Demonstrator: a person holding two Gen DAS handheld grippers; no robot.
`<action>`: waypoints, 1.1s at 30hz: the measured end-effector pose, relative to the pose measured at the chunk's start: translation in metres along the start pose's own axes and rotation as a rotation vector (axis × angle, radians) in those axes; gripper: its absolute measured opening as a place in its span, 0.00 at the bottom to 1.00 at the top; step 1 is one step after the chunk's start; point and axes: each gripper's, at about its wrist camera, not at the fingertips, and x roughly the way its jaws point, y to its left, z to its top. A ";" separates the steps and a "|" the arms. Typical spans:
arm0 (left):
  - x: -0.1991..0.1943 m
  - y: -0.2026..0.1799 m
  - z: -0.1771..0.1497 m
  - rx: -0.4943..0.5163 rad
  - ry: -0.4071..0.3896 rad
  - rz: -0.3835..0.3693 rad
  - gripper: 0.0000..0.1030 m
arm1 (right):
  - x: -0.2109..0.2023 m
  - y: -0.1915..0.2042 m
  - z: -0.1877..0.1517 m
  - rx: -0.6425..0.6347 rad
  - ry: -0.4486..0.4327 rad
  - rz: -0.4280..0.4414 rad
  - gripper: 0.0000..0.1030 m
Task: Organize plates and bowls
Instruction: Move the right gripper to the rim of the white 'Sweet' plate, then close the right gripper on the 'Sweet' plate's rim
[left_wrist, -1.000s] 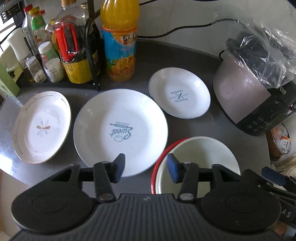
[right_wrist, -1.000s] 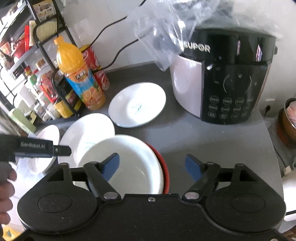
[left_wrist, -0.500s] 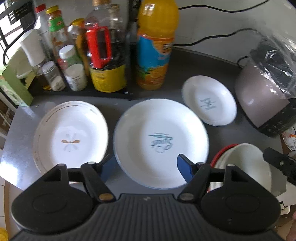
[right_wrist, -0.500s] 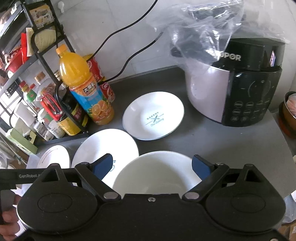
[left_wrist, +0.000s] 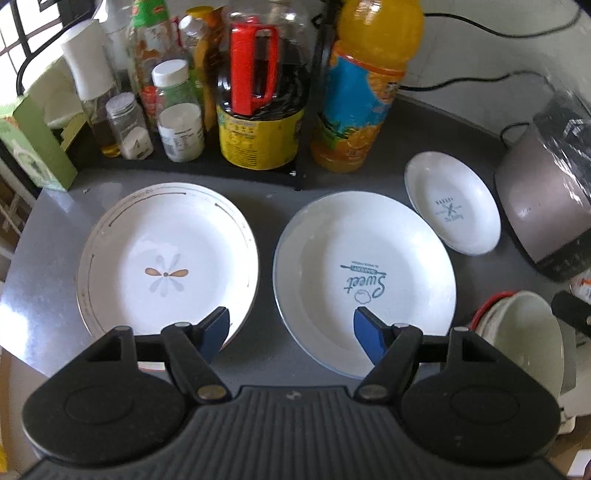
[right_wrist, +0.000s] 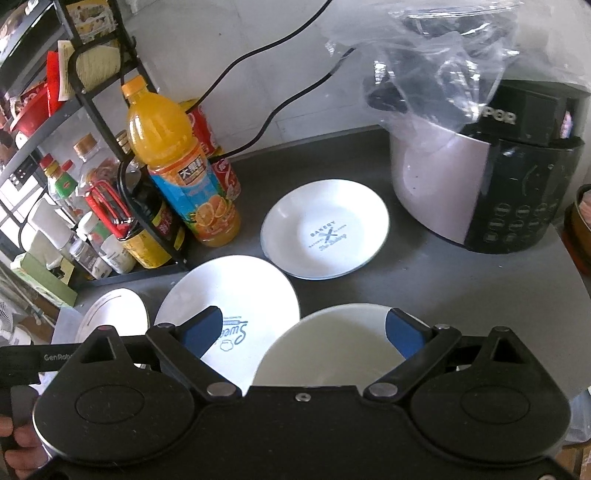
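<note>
Since a second ago, left claw (left_wrist: 291, 334) has slid leftward off the white bowl nested in a red-rimmed bowl (left_wrist: 524, 343) and now hangs over the gap between two plates, jaws spread with nothing between them, having just widened. Right claw (right_wrist: 303, 332) also just opened further; it stands wide and empty above that same bowl. On the dark grey surface (left_wrist: 280, 354): white plate with gold rim lines and a flower motif (left_wrist: 166, 258) at left, large white plate printed "Sweet" (left_wrist: 364, 277) just beside it, small white "Bakery" plate (left_wrist: 452, 212) farther back right. Behind them, an orange juice bottle (left_wrist: 364, 85) and condiment jars on a black wire rack (right_wrist: 96, 107). White-and-black cooker draped in clear plastic (right_wrist: 480, 177) at right; black cables run along the pale wall.
</note>
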 end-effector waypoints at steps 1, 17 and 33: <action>0.001 0.002 0.001 -0.010 -0.003 -0.004 0.70 | 0.002 0.002 0.002 -0.011 0.002 0.005 0.92; 0.047 0.032 0.002 -0.241 0.118 -0.033 0.39 | 0.074 0.016 0.038 -0.051 0.171 0.081 0.75; 0.082 0.025 0.002 -0.302 0.160 0.009 0.32 | 0.139 0.006 0.045 -0.020 0.373 0.088 0.61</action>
